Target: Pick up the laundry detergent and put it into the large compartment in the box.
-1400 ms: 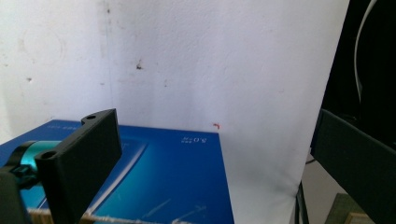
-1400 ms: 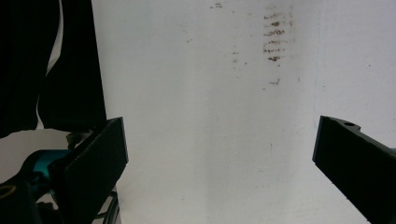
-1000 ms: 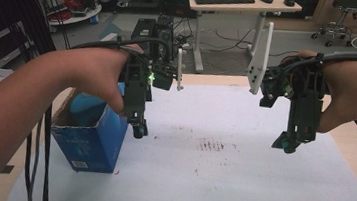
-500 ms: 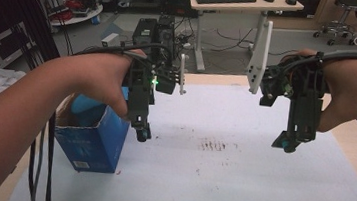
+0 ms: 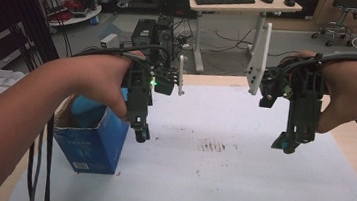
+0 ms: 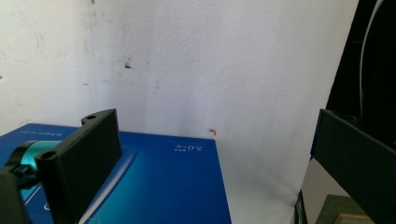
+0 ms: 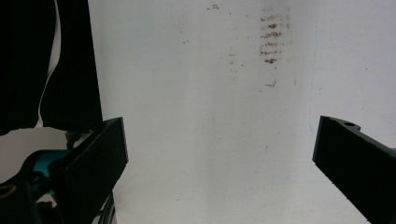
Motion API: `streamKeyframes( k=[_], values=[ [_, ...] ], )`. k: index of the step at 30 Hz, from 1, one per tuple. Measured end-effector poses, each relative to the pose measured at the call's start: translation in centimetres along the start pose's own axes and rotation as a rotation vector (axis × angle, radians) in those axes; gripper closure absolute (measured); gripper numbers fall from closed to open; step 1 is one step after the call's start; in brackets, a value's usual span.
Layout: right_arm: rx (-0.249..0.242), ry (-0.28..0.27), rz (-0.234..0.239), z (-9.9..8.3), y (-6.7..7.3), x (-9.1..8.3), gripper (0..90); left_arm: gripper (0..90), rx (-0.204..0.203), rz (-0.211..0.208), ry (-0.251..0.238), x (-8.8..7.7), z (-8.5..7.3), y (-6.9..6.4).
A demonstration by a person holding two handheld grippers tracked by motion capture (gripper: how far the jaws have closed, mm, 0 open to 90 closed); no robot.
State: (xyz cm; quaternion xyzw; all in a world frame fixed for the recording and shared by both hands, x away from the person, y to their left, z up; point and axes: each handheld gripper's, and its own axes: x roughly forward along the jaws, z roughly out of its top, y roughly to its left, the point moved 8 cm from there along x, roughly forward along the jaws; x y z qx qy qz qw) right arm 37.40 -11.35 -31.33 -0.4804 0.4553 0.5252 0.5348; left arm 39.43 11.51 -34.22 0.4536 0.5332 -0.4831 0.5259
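A blue cardboard box (image 5: 92,143) stands open-topped at the left of the white-covered table (image 5: 237,187). My left gripper (image 5: 141,135) hangs just right of the box's top edge, pointing down. In the left gripper view it (image 6: 215,140) is open, nothing between its jaws, with the blue box (image 6: 168,186) lying under the left jaw. My right gripper (image 5: 284,143) hovers over the right side of the table, pointing down. In the right gripper view it (image 7: 219,144) is open and holds nothing above the bare white sheet.
Brown smudges (image 5: 217,146) mark the white sheet between the grippers, also seen as smudges (image 7: 273,37) in the right gripper view. Black cables (image 5: 41,166) hang off the table's left edge. A desk (image 5: 237,3) and stool (image 5: 343,17) stand behind the table.
My left gripper has dipped slightly down and to the right beside the box. The right gripper has stayed in place.
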Motion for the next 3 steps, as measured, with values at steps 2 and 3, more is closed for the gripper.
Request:
streamKeyframes(
  k=[2,3],
  values=[
    [0.001,0.002,0.001,0.01,0.07,-0.01,2.3,1.8,0.004,-0.006,0.001,0.01,0.03,-0.09],
    [-0.002,0.001,0.006,0.05,0.14,-0.01,2.3,1.8,0.006,-0.008,-0.001,0.05,0.07,-0.1]
  ],
)
